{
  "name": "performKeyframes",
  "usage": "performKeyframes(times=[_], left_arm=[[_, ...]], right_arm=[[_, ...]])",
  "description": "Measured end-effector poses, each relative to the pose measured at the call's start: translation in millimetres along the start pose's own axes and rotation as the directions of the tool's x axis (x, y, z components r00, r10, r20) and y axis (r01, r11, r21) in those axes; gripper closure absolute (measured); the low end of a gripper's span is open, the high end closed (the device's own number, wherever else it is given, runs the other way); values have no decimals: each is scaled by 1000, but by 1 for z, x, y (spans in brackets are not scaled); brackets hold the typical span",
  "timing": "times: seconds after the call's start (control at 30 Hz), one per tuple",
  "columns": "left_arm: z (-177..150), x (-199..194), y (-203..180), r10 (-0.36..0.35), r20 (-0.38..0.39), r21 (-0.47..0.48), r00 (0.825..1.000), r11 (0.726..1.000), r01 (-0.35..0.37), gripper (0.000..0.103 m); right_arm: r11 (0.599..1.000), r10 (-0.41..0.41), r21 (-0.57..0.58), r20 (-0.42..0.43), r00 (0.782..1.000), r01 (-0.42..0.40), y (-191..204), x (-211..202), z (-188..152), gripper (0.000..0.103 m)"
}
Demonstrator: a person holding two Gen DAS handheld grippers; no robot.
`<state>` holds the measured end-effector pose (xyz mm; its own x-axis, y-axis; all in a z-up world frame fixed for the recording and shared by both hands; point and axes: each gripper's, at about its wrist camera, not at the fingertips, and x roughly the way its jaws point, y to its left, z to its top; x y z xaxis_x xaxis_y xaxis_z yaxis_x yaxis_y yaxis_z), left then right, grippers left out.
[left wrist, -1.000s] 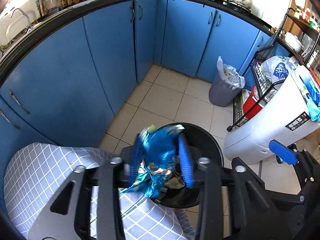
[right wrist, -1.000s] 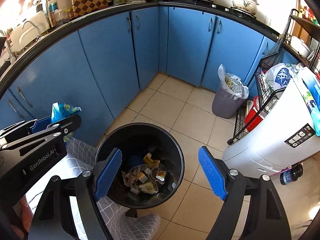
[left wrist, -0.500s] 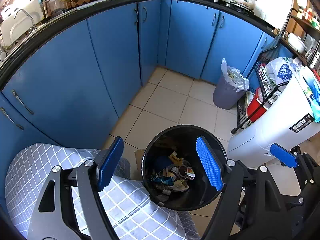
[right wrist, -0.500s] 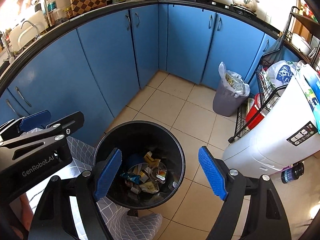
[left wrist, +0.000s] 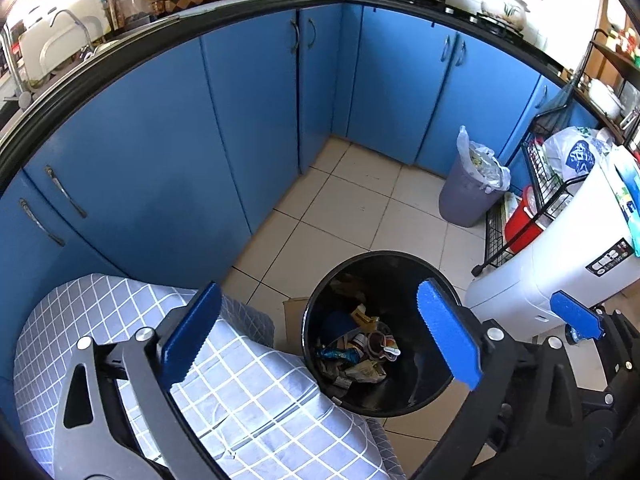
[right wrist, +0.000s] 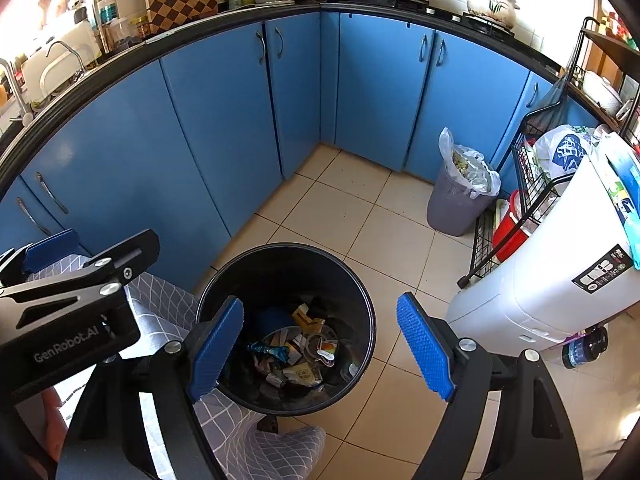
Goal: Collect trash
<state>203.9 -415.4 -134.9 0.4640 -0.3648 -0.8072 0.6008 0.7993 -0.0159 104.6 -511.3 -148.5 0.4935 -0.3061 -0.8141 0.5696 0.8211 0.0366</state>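
Kitchen floor [right wrist: 344, 216]: beige tiles ahead of both tools; no loose litter shows on the visible part, so little seems left to gather there.
Checked cloth [left wrist: 248, 392]: grey-and-white surface under the left gripper, bare of wrappers where it shows.
Black bin [right wrist: 362, 344]: open-topped, just below and ahead of both tools, beside the cloth's edge.
Grey lined bin [right wrist: 456, 204]: well ahead and to the right, already full; not the one in use.
Left gripper [left wrist: 320, 344]: jaws spread wide with nothing between them; they have just been opening, and the gap frames the black bin's mouth.
Right gripper [right wrist: 320, 346]: jaws apart and empty, hovering over the same bin.
Trash in bin [right wrist: 292, 354]: crumpled wrappers and packets lie on the bottom, seen between the right gripper's pads.
Blue foil wrapper [left wrist: 338, 354]: lies among that heap, below the left tool; this drop looks complete.
Dark bottle [right wrist: 584, 346]: on the floor to the right of the right gripper, beside the white appliance [right wrist: 540, 288]; whether it counts as trash I cannot tell.
Progress: judged late; the next step is likely a search for remaining pieces.
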Motion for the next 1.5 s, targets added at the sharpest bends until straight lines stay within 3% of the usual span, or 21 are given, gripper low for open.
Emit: performKeyframes(times=[0.3,1.5], left_arm=[[-6,-1,3,1,-37,3,999,1000,0,4],[-14,-11,11,16,-24,21,1000,1000,-15,4]], right_arm=[[1000,-2,3,-2,1000,2,2,-4,-3,26],[1000,-18,11,-2,1000,18,0,-13,-9,26]])
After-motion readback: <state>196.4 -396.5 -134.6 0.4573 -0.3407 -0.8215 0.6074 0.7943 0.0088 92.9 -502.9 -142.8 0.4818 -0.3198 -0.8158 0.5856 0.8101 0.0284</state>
